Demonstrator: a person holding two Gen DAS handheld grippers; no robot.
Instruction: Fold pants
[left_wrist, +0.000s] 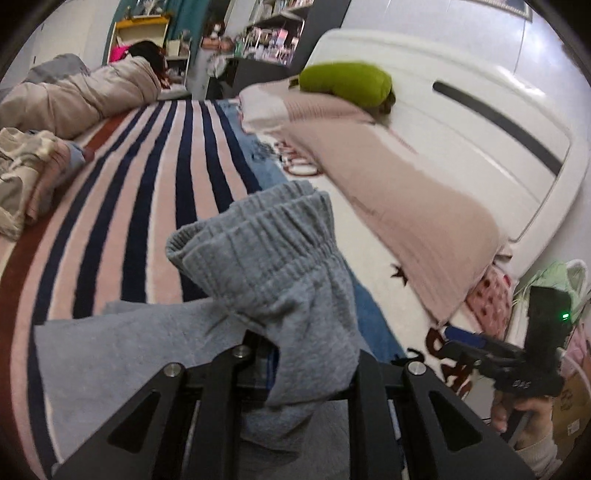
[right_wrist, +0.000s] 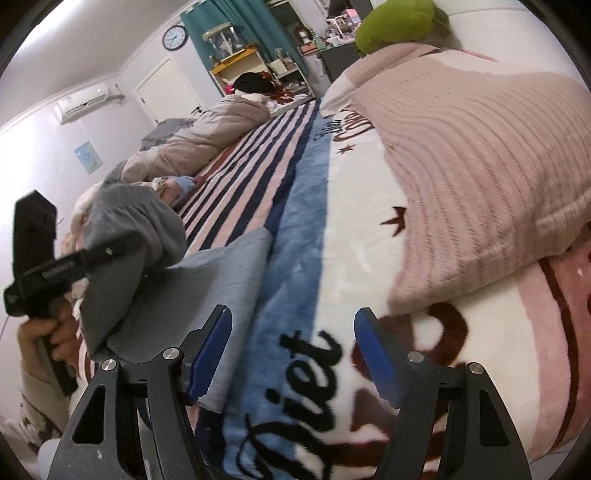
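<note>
Grey sweatpants (left_wrist: 266, 266) lie on a striped blanket (left_wrist: 147, 177) on a bed. My left gripper (left_wrist: 295, 369) is shut on the pants near the ribbed elastic waistband, which stands lifted and bunched above the jaws; the fingertips are hidden by the cloth. The rest of the pants lies flat to the left. In the right wrist view the pants (right_wrist: 207, 280) show at left, with the left gripper (right_wrist: 110, 251) holding the raised part. My right gripper (right_wrist: 291, 354) is open and empty, its blue pads (right_wrist: 210, 350) over the blanket beside the pants' edge. It also shows in the left wrist view (left_wrist: 458, 339).
A pink knitted pillow (left_wrist: 388, 184) with a green plush (left_wrist: 347, 83) on it lies to the right, by the white headboard (left_wrist: 480, 110). A beige duvet (left_wrist: 81, 92) and crumpled clothes (left_wrist: 26, 173) lie at the far left. Shelves stand beyond the bed.
</note>
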